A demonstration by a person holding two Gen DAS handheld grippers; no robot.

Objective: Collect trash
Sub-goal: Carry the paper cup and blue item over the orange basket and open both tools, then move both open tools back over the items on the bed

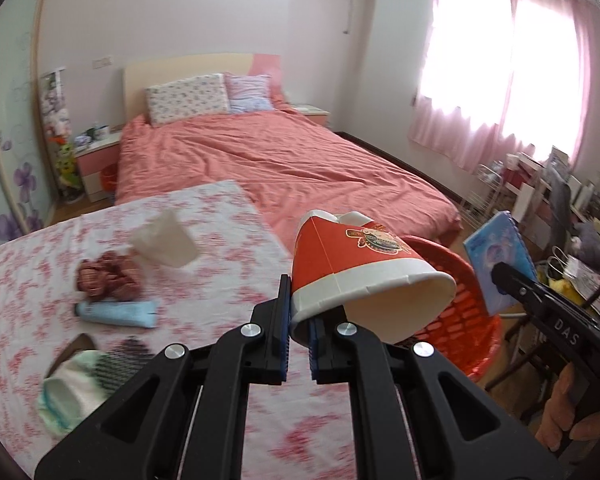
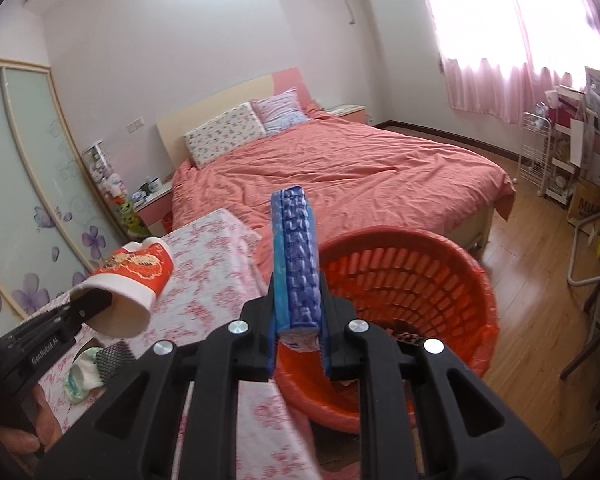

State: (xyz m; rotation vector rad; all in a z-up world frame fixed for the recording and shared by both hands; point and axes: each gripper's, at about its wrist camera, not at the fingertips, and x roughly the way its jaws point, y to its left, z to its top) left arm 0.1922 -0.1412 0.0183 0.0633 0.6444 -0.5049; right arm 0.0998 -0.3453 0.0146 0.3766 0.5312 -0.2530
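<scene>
Trash in both my claws: my left gripper point(image 1: 299, 338) is clamped on the thin rim of a crushed red paper cup point(image 1: 364, 276), held on its side near the red slatted plastic basket point(image 2: 412, 280), and my right gripper point(image 2: 300, 340) pinches a soft blue tissue pack point(image 2: 298, 256) by its lower end, above the basket's near rim. I judge the flimsy cup wall could fold and slip free, or either piece fall short onto the floral tablecloth point(image 1: 220, 224)
</scene>
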